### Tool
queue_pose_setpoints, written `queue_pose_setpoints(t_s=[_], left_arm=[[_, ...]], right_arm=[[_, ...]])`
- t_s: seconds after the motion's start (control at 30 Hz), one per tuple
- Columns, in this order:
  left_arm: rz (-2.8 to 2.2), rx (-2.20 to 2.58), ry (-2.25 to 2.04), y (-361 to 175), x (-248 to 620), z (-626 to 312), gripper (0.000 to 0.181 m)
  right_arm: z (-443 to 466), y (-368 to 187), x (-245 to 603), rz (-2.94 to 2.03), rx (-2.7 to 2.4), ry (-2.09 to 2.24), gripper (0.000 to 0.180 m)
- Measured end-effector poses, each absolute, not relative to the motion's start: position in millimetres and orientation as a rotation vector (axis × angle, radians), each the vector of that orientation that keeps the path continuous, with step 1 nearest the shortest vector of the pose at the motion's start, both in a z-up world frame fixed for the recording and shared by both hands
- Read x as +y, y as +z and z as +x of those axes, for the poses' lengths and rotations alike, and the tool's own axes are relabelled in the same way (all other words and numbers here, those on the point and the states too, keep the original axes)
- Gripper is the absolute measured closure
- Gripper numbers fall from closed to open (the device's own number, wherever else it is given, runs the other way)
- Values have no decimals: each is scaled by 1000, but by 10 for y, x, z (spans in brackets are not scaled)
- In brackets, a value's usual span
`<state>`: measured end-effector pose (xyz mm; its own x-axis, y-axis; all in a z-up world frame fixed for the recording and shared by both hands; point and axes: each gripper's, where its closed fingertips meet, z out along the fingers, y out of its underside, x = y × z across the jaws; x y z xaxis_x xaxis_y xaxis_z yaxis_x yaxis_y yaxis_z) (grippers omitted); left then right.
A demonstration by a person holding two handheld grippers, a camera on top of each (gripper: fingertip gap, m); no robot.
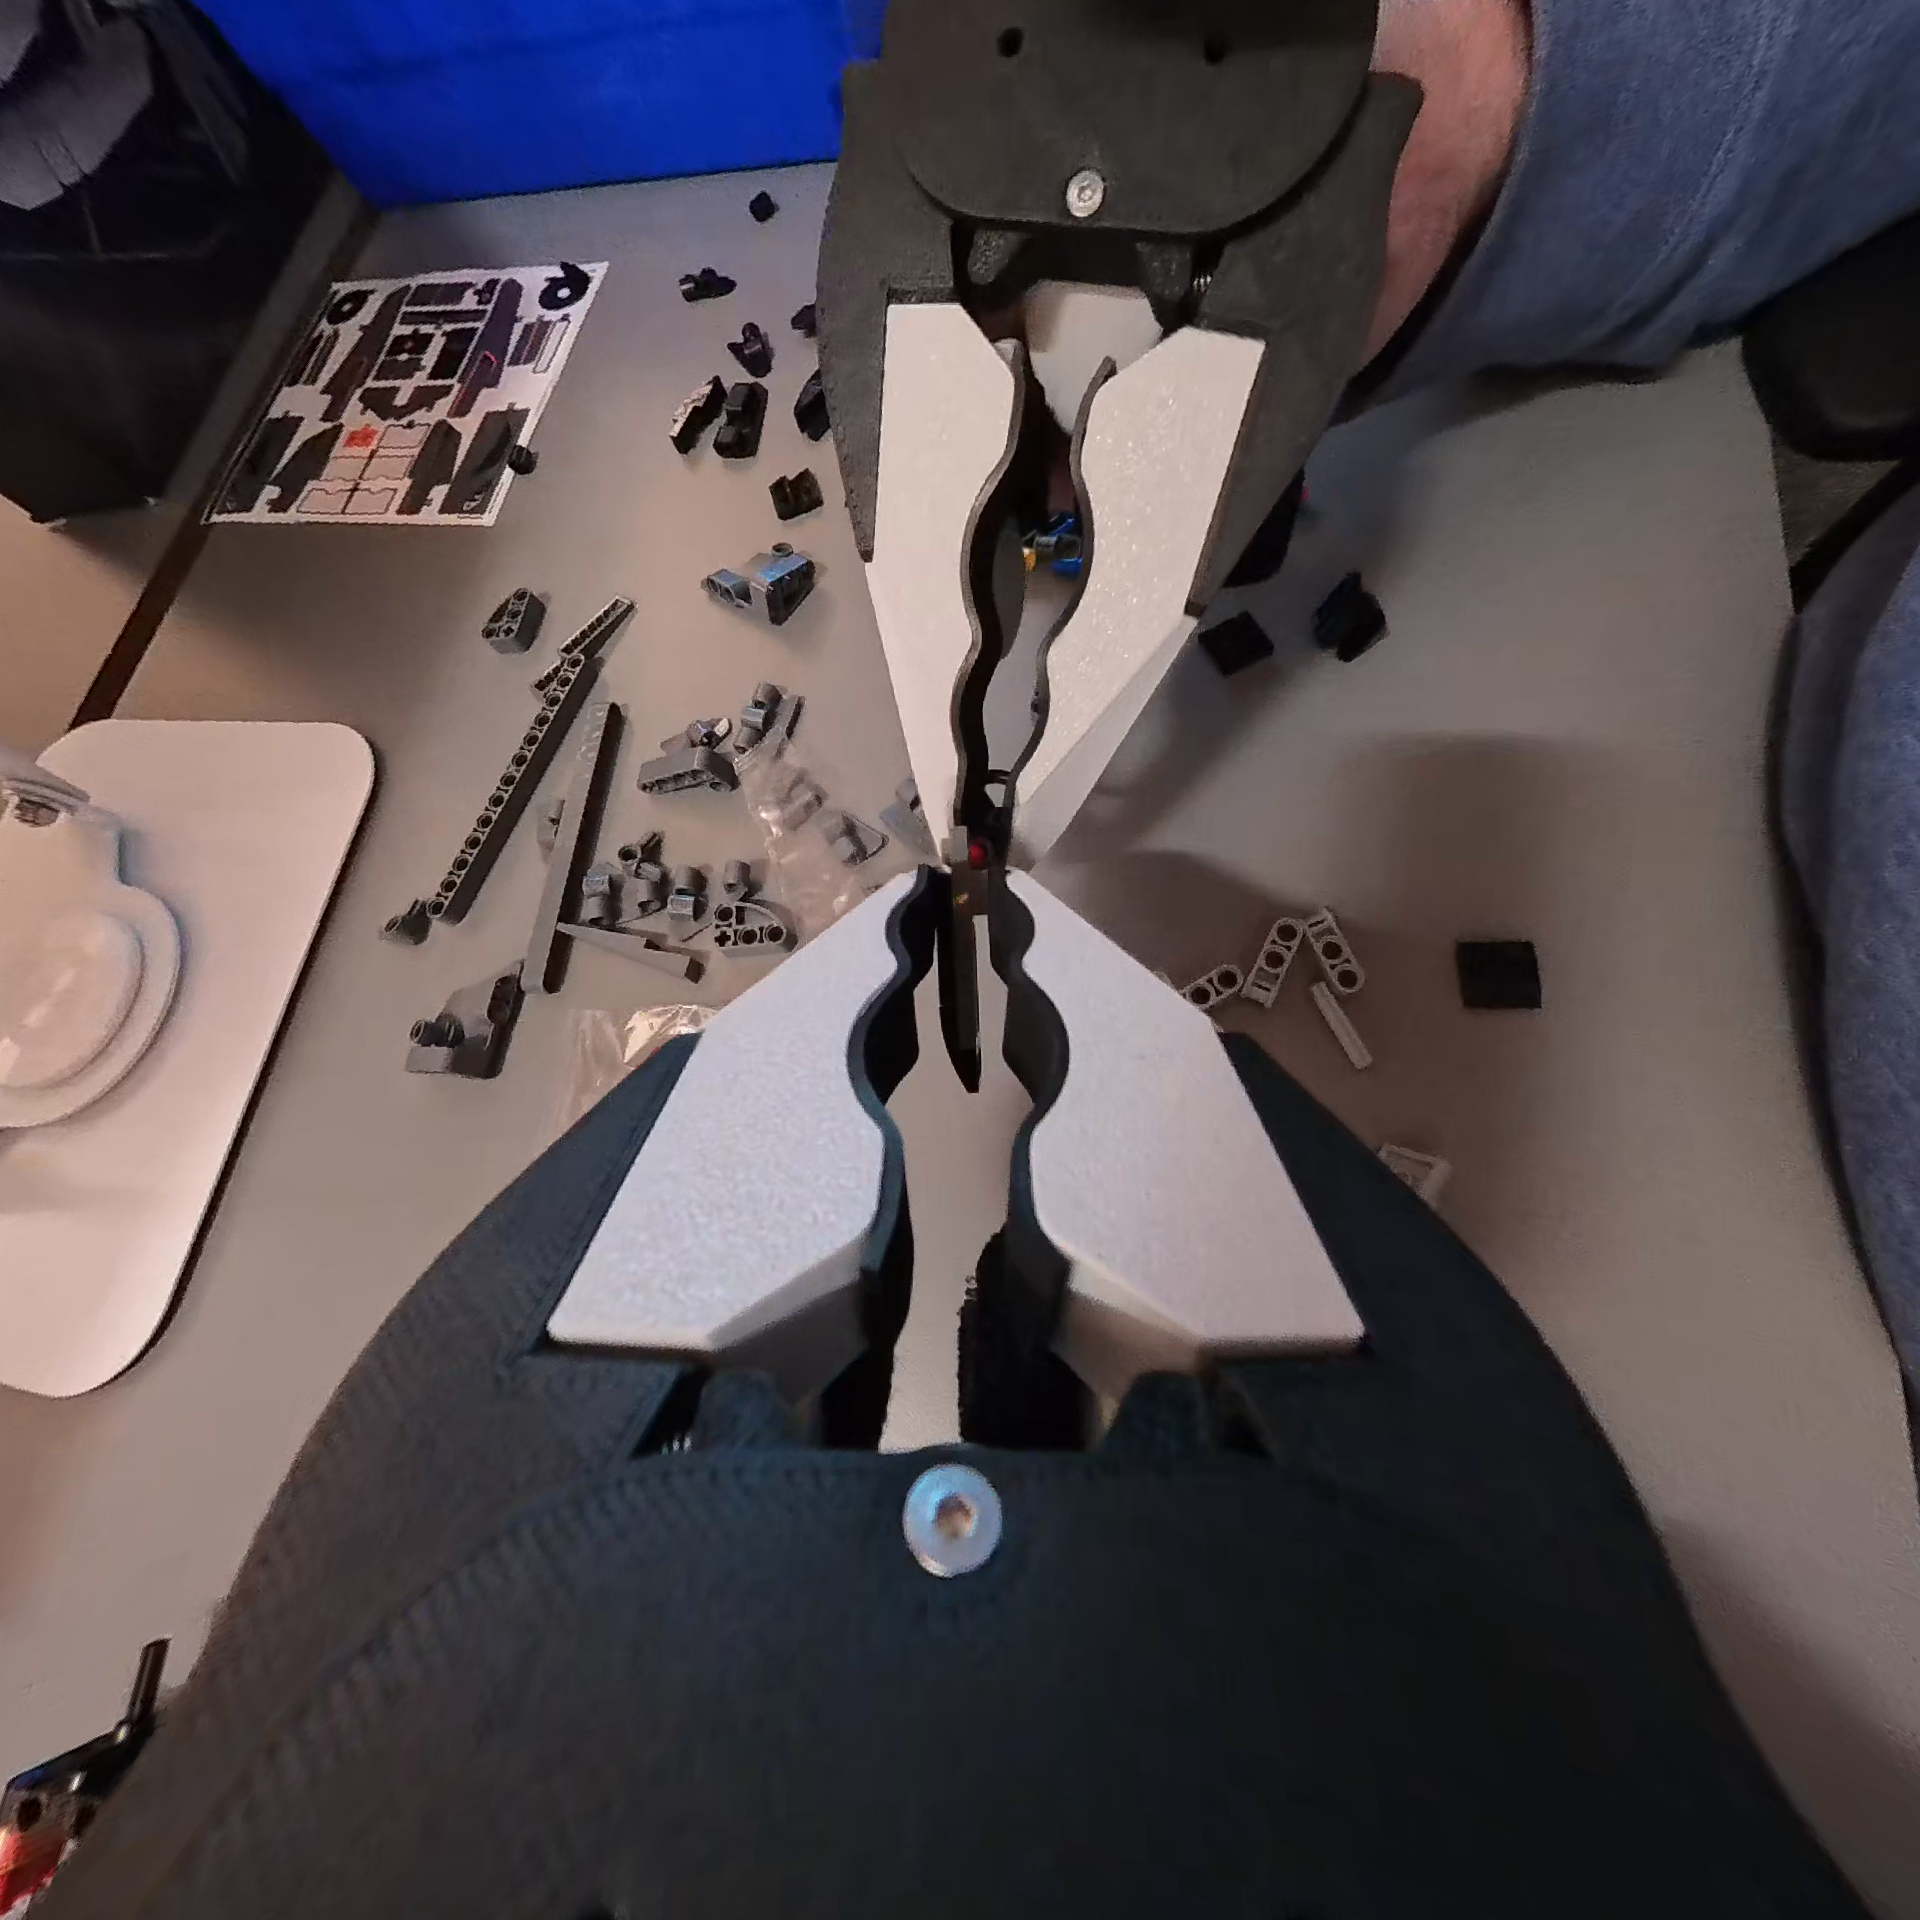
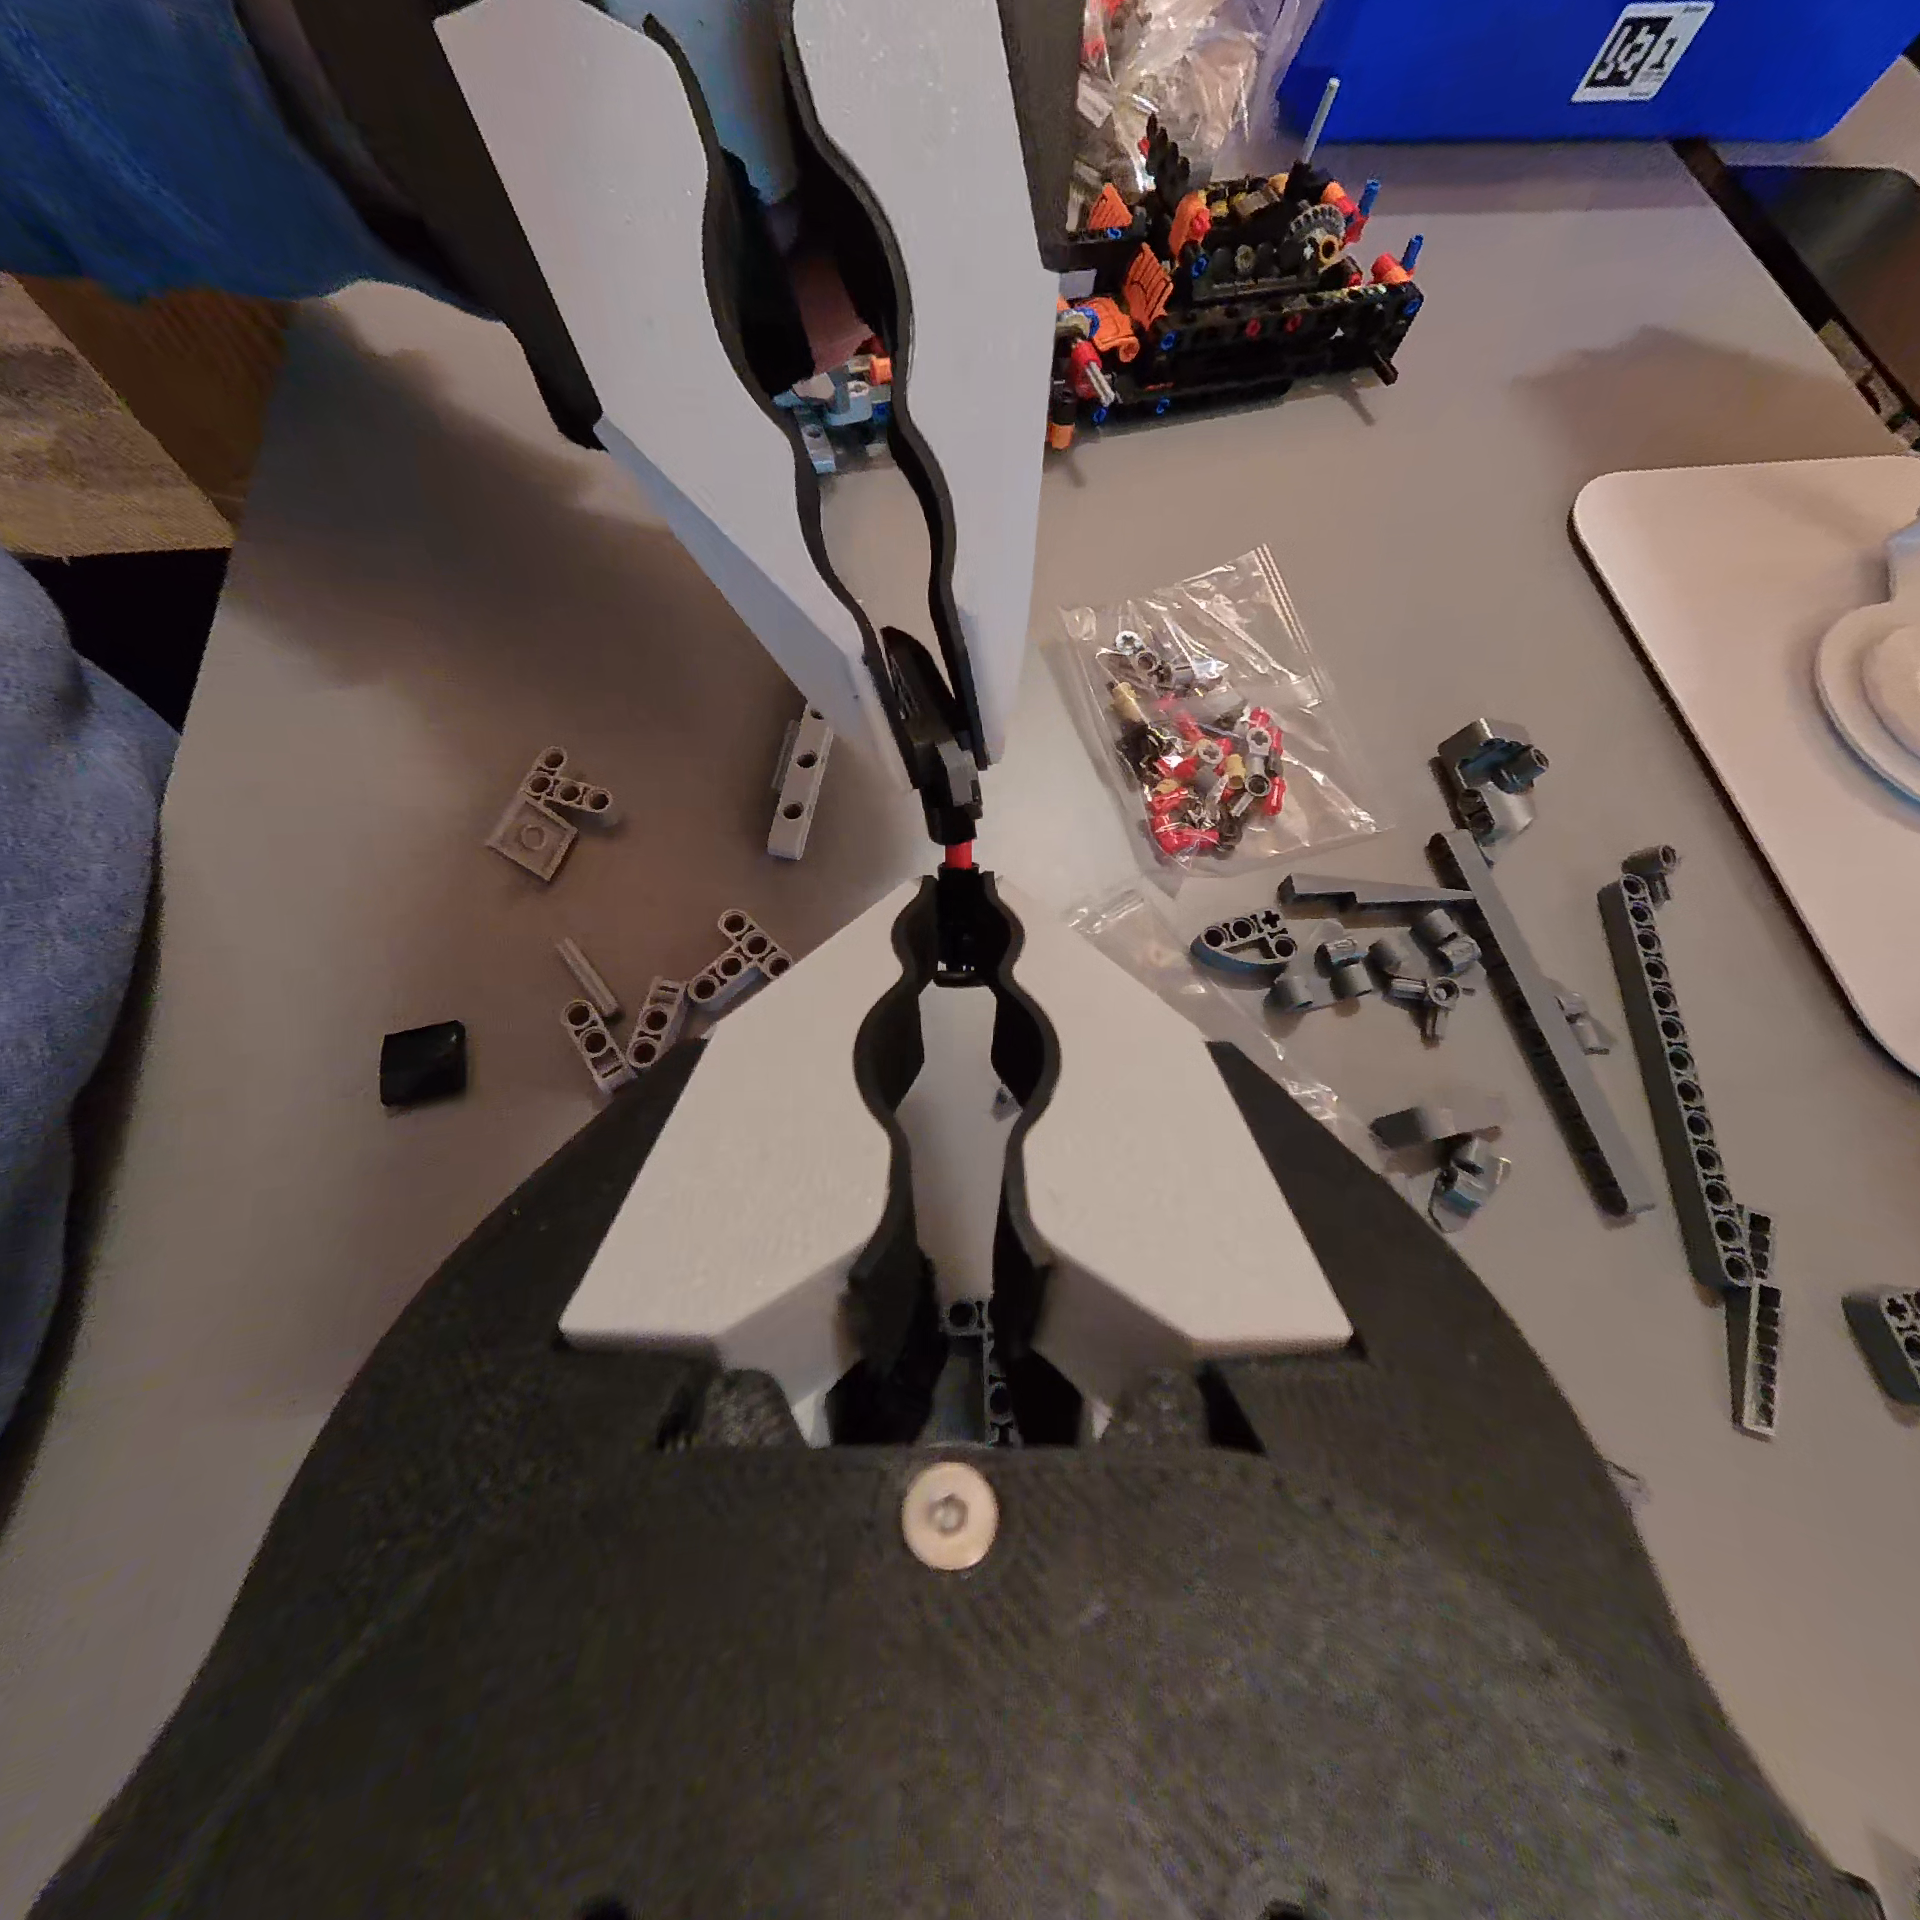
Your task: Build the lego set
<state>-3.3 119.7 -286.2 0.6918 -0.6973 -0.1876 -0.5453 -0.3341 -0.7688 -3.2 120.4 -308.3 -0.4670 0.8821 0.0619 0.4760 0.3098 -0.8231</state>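
Fingers of the two grippers meet tip to tip above the middle of the counter (image 2: 1351,436), and a small joining step is in hand. The left gripper (image 1: 971,904) is closed on a flat black piece (image 1: 961,997) that stands on edge between its fingers; a grey connector sits at that piece's far end. The right gripper (image 2: 961,914) is pinched narrow on a small black connector (image 2: 956,935), from which a short red axle (image 2: 958,854) sticks out toward the other gripper. In the right wrist view the axle's far end sits at the grey-and-black end of the left-held piece, touching it or just entering; how deep it sits I cannot tell.

The next move, I judge, calls for a straight push along the axle line, both grips kept firm so that neither piece twists.

The part-built model (image 2: 1236,301), black with orange and blue bits, stands at the far side, near a blue bin (image 2: 1558,73). Loose grey beams (image 2: 1662,1060) and a clear bag of small pins (image 2: 1210,727) lie to the right in that view, light grey connectors (image 2: 665,997) to the left. A sticker sheet (image 1: 416,395) lies far left in the left wrist view.
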Motion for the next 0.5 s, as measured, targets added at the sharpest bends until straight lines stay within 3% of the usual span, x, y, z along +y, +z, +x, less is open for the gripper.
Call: queue_pose_setpoints(t_s=[0.5], left_arm=[[-2006,909,-251,-2832,1203,-68,173]], right_arm=[[-43,-3020,1199,-1219,-2023,1115,177]])
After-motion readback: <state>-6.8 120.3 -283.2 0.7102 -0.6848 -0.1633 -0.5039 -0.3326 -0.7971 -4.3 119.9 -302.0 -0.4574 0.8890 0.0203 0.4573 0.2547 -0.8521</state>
